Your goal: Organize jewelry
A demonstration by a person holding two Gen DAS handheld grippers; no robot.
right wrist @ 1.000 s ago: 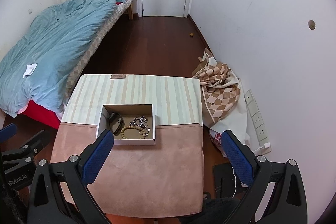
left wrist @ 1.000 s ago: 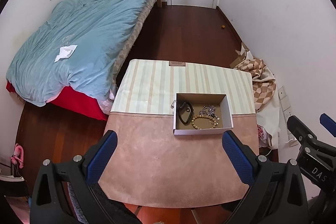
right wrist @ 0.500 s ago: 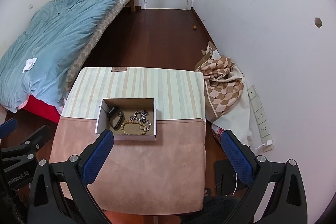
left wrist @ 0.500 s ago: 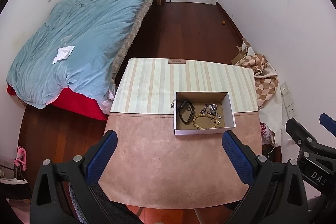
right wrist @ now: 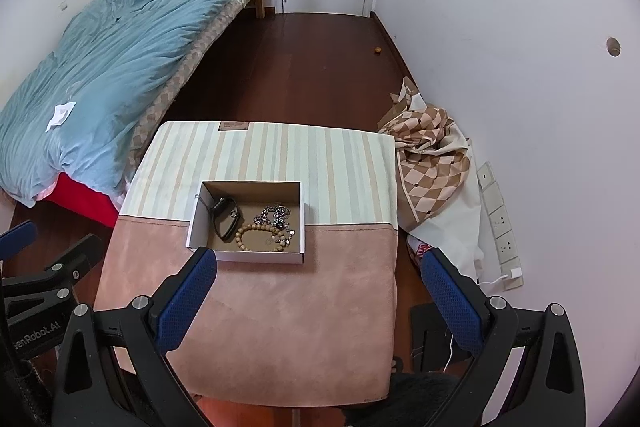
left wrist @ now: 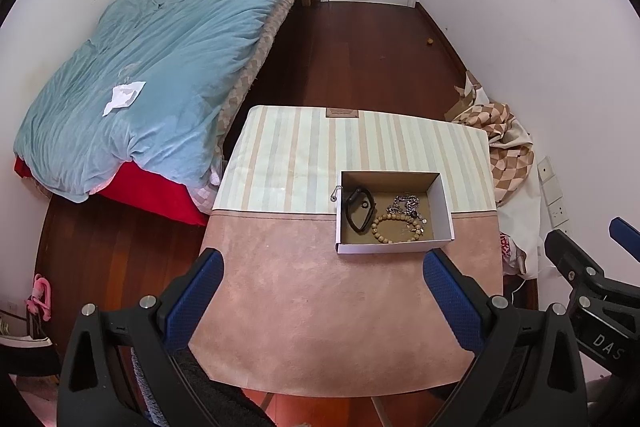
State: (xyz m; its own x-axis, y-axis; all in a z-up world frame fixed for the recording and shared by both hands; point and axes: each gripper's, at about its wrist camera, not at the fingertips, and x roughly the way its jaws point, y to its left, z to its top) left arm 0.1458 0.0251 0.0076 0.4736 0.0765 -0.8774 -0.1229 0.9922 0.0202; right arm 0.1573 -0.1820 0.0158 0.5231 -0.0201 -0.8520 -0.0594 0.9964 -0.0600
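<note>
- Chain (left wrist: 405,203) in the box (left wrist: 394,248) is a silver tangle; its links and any pendant are too small to make out, and it runs into the small bits at the right end of the beads (left wrist: 396,227).
- Box near wall hides the floor edge closest to the cameras in both views.
- Small metal piece (left wrist: 335,191) sticks out at the box's left wall; what it is cannot be told.
- Right gripper shows in the left view only at the frame's right edge (left wrist: 600,255), cut off; the left one likewise at the left edge of the right view (right wrist: 40,247).
- Box is open-topped, white outside and brown inside, and sits on the table (left wrist: 280,267) where the striped cloth meets the pink one, right of centre in the left view.
- Inside lie a black band (left wrist: 359,209) at the left, the wooden beads in a ring at the front, and the chain behind them, touching the beads.
- In the right view the box (right wrist: 246,257) sits just beyond the left blue pad.
- Left gripper (left wrist: 323,275) hangs above the table's near half, jaws wide and holding nothing, well apart from the box.
- Right gripper (right wrist: 319,275) hangs at a similar height, jaws wide and bare, its right finger out past the table's edge over the floor.
- Bed (left wrist: 160,67) with a blue duvet stands to the left, and checked fabric (right wrist: 432,155) is heaped by the right wall.
</note>
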